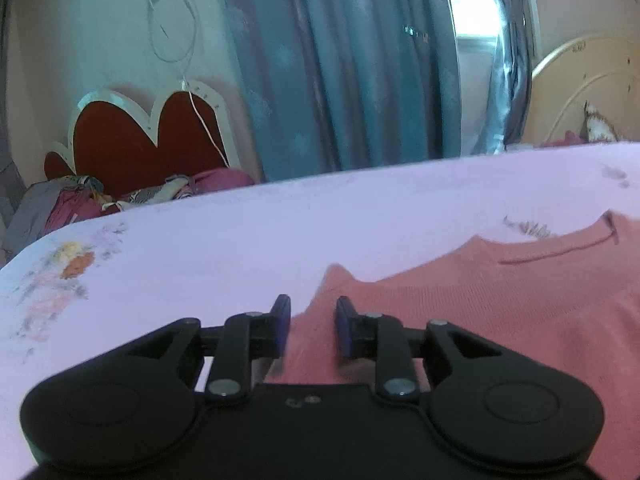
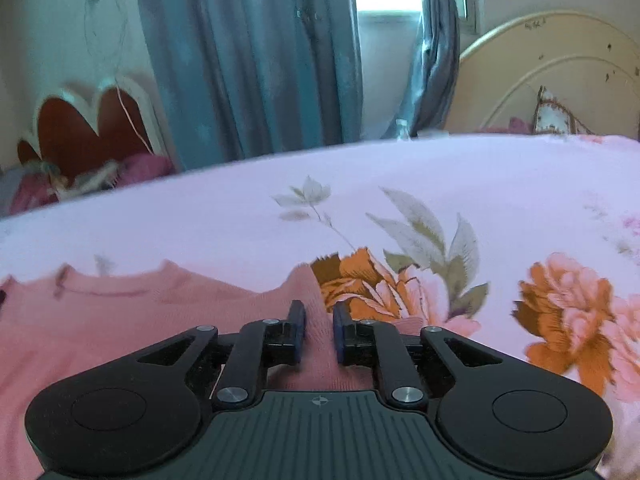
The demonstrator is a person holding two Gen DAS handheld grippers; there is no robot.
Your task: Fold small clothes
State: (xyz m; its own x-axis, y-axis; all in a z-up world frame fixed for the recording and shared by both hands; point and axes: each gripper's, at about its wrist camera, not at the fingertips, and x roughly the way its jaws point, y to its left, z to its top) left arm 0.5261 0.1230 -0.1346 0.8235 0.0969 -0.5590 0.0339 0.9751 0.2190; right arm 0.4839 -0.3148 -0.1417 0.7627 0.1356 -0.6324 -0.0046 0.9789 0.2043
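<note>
Faced, from the left wrist, a bed under a pale pink sheet (image 1: 240, 240), with faded print at its left edge. Showed one pink knit top (image 1: 500, 300) spread flat on the right half, neckline toward the far side, right part cut off by the frame. Caught the left gripper (image 1: 312, 316) low over the top's near left edge, two blue-padded fingers apart with cloth in the gap. Could not tell whether the pads pressed that cloth, blurred as it was. Counted two blue curtains (image 1: 340, 60) framing one bright window (image 1: 472, 0). Took in one red headboard (image 1: 140, 136) with a white scalloped border at left, a thin cord (image 1: 204, 120) hanging across it and one heap of clothes (image 1: 72, 204) at its foot, too jumbled to count. Glimpsed one beige headboard (image 1: 592, 80) at far right, partly cut off.

Looked, from the right wrist, over the same sheet, printed on this side with two big orange blooms (image 2: 360, 284) and grey-green leaves. Found the top at lower left, left part out of frame, one corner rising to a small peak just beyond the fingers. Showed the right gripper (image 2: 319, 320) at the top's right edge, fingers nearly together, narrow gap filled with pink knit, pads seemingly clamped on it. Repeated both curtains, the window and both headboards behind, the red one blurred. Added one patterned pillow (image 2: 556, 114) against the beige headboard, only its upper corner clear of the sheet.
</note>
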